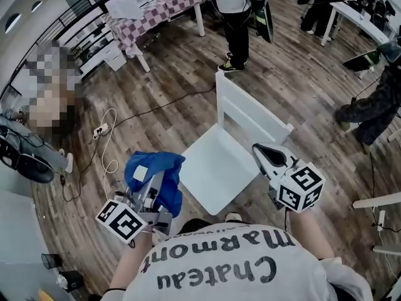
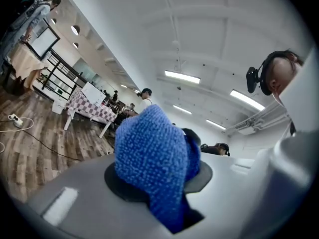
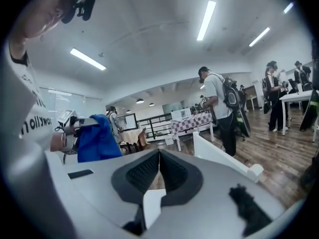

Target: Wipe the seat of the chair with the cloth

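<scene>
Jaws of the left gripper (image 2: 158, 180) are closed on a blue cloth (image 2: 152, 156). The cloth bunches up thick between the dark pads and fills the gap, so the jaws stay only as far apart as the wad is thick. In the head view the cloth hangs in loose folds over the front of that gripper, to the left of the chair (image 1: 216, 168) and just beside the near left edge of its seat, not on it. The right gripper (image 3: 158, 169) has its jaws pressed together, the ribbed pads meeting along one line with nothing between them. It hangs at the seat's right edge, near the foot of the backrest, and the pictures do not show whether it touches the chair. The chair is white, with a flat square seat and a backrest of two slats, and the seat is bare. It stands on a floor (image 1: 175, 86) of brown wood planks. A white cable (image 1: 110, 149) loops across the floor to a power strip (image 1: 100, 130) left of the chair. Beyond the chair stands a table (image 1: 156, 11) under a checked cover, with a white box (image 1: 128, 5) on top. A person in dark trousers (image 1: 237, 30) stands next to the table, and another person (image 1: 376, 102) stands at the right. Long ceiling lights (image 3: 207, 19) run overhead.
</scene>
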